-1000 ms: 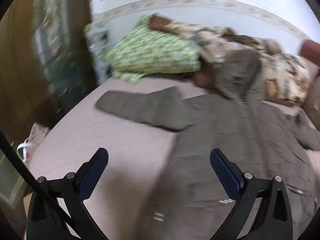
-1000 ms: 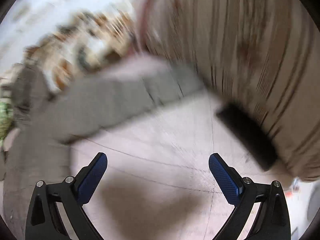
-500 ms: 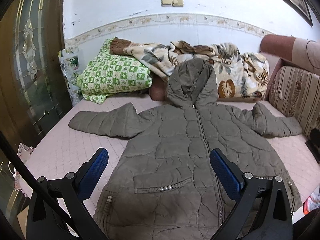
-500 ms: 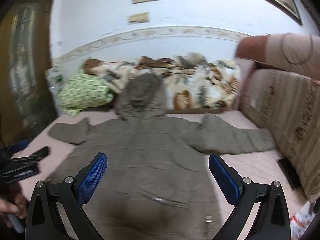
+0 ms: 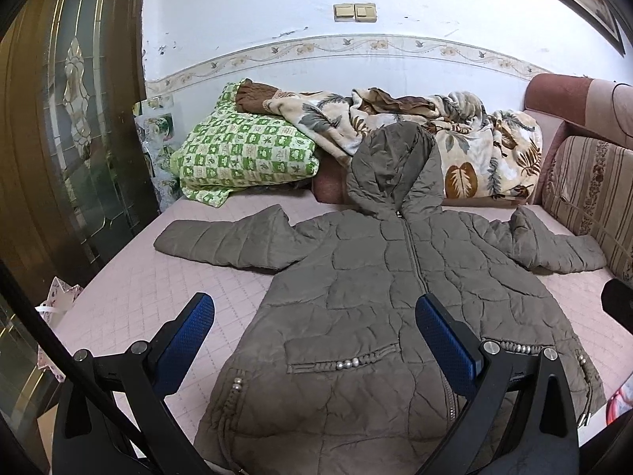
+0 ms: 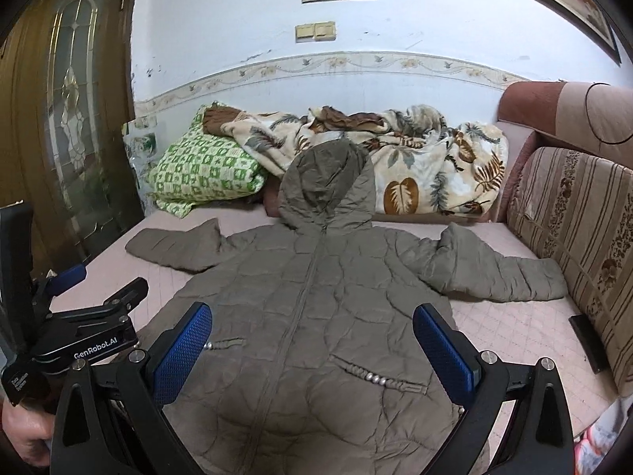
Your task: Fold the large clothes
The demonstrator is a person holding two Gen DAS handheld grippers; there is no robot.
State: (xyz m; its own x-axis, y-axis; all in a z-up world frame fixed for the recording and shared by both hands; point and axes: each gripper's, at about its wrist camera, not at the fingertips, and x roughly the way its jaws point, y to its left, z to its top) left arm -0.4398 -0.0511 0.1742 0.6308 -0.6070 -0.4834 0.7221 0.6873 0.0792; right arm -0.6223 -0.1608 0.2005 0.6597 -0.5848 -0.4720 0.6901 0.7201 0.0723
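Both the left tool (image 5: 314, 340) and right tool (image 6: 312, 344) hover wide open and empty above the spread coat (image 5: 368, 289).

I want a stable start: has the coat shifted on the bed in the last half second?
No. The coat keeps its hood against the leaf blanket and one sleeve below the green pillow, as before.

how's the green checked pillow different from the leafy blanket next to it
The green checked pillow is plump and smooth; the leaf-print blanket is crumpled into a heap. The pillow is green and white; the blanket is cream and brown. The blanket's end overlaps the pillow. Both sit against the wall behind the coat.
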